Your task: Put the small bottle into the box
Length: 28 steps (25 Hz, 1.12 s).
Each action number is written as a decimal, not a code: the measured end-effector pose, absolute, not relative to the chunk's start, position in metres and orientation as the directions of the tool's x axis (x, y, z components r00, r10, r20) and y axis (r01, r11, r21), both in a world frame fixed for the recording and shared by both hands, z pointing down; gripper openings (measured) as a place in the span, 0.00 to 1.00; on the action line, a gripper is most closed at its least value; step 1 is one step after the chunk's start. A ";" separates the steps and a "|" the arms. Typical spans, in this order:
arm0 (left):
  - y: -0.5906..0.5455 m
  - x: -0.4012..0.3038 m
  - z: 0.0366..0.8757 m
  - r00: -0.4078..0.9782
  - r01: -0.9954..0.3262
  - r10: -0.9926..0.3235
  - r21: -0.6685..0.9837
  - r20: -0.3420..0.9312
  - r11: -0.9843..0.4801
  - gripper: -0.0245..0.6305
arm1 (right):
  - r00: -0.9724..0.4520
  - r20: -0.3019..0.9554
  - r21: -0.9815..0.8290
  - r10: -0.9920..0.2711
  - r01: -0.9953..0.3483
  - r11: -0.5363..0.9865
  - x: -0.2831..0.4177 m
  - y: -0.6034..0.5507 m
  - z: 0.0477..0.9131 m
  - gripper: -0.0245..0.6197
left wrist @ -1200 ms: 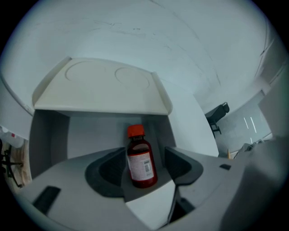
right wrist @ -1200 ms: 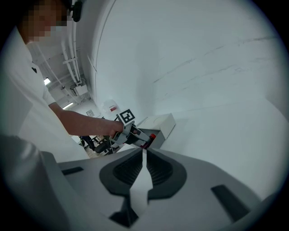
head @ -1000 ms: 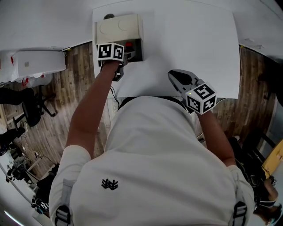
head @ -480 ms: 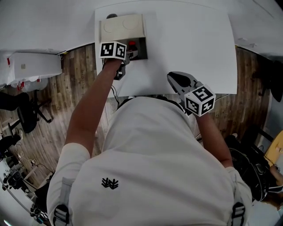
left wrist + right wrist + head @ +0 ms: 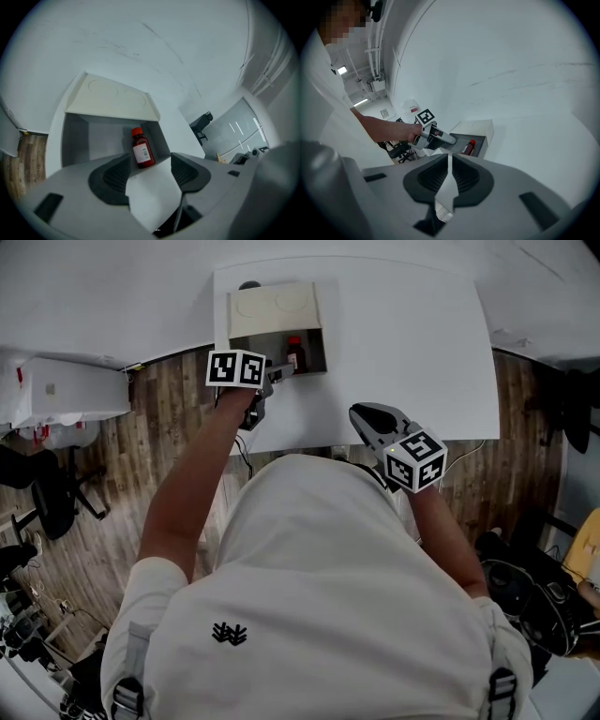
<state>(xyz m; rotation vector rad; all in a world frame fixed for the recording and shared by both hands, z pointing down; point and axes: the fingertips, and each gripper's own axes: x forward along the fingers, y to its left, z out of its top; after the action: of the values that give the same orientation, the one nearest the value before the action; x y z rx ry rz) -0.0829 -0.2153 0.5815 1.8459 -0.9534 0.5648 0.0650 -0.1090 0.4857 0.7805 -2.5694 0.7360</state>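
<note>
Step in hand: placement, judged complete.

Small bottle: red-capped, upright inside the box, near its right wall, touched by nothing.

Left gripper: just in front of the box opening, jaws wide apart, empty, bottle visible beyond the gap.

Right gripper: well apart from the box, to its right, jaws almost together with only a sliver between, nothing held.

Next move, likely: draw left gripper clear of the box without knocking the bottle.

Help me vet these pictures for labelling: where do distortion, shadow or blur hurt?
Head view: fisheye curves the table edges; the bottle shows small inside the shadowed box. Left gripper view: bottle sharp, corners black, the open left tool looms large. Right gripper view: the shut right tool fills the foreground; background bends.
</note>
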 end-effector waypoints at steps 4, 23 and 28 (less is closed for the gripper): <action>-0.196 -0.085 0.553 0.666 -0.742 -0.428 0.599 0.611 -0.299 0.41 | -0.779 0.468 -0.360 -0.417 -0.599 0.716 0.049 -0.102 0.486 0.08; -0.013 -0.115 0.461 0.816 -0.576 -0.443 0.571 0.371 -0.585 0.05 | -0.756 0.469 -0.324 -0.457 -0.628 0.708 -0.008 -0.007 0.475 0.05; -0.007 -0.114 0.462 0.828 -0.560 -0.412 0.542 0.380 -0.626 0.05 | -0.748 0.472 -0.318 -0.467 -0.638 0.701 -0.013 -0.008 0.479 0.05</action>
<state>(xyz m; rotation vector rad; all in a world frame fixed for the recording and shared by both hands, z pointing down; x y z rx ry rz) -0.1136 -0.0065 0.4624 2.3331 -0.7084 0.2874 -0.0134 -0.0082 0.4792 0.8629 -2.5538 0.6693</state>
